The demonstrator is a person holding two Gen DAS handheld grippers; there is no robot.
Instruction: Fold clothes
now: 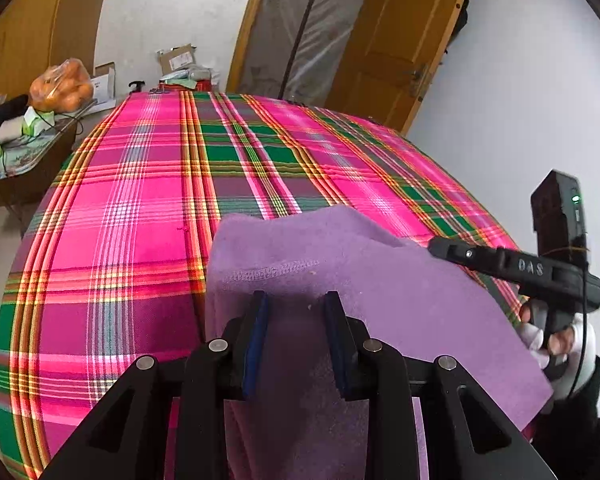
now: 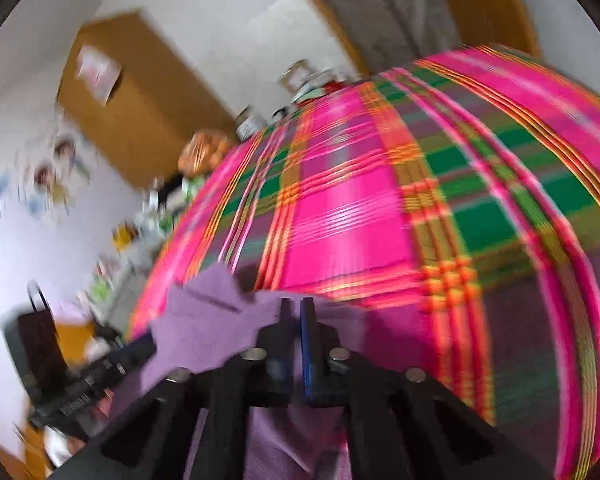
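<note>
left gripper (image 1: pixel 296 304): jaws part-open astride purple cloth (image 1: pixel 380 292), grip uncertain. right gripper (image 2: pixel 297 312): pinched narrow on cloth's edge, likely to lift a fold over plaid bed (image 1: pixel 140 200).

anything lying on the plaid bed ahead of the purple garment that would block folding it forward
Nothing visible does. The plaid sheet beyond the purple garment is bare up to its far edge; the bag of oranges and boxes sit off to the side, clear of the fabric.
</note>
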